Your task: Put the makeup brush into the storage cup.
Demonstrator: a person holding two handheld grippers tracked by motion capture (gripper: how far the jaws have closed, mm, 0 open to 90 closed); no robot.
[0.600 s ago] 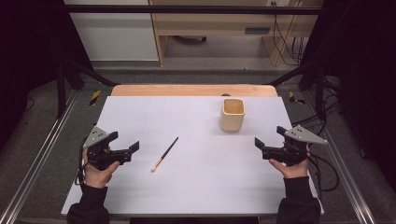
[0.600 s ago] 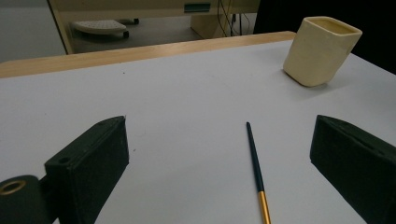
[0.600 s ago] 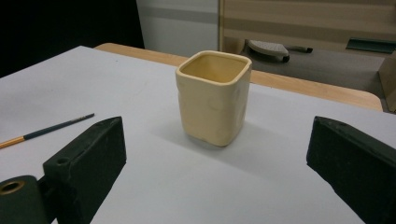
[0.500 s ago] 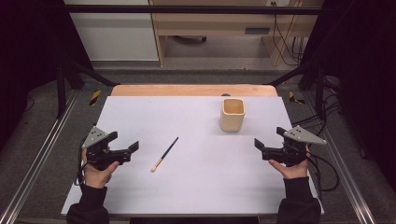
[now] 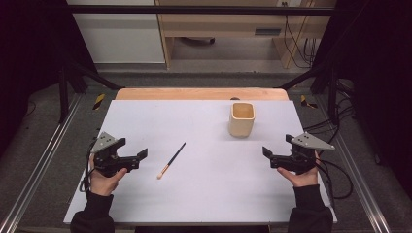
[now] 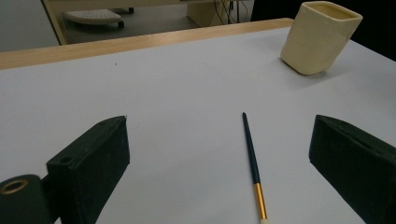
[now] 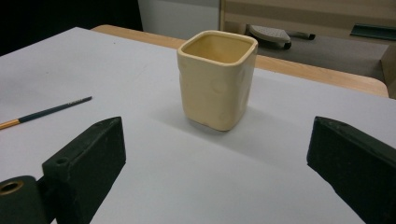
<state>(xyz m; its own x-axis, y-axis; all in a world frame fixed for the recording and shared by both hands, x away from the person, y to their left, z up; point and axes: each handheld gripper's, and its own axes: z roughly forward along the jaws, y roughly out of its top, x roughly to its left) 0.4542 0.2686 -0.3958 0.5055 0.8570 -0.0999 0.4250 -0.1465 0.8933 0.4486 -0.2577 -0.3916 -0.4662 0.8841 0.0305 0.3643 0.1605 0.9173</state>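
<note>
I am holding both tongs released and empty above the white sheet [image 5: 204, 194] that is covering the table. My left gripper [image 5: 142, 155] is sitting at the lower left of the high view with its jaws standing wide apart; in the left gripper view the paintbrush [image 6: 252, 163] is lying flat between them but farther off, touching neither jaw. My right gripper [image 5: 266, 152] is sitting at the lower right of the high view, likewise spread, and is facing the cream cup [image 7: 217, 79], which is standing upright in the upper right of the sheet, well apart from the brush.

The brush is lying diagonally at centre left of the high view, its pale tip toward the bottom of the frame and its dark handle pointing toward the upper right.

Risks as I am judging them:
- The brush is thin and flat on the sheet, so jaws closing too high are likely to miss it, and jaws closing too low are likely to drag or wrinkle the sheet.
- A pinch off the handle's axis could roll it or flick it away.
- The cup looks light and tall; a nudge from my right gripper could tip it.
</note>
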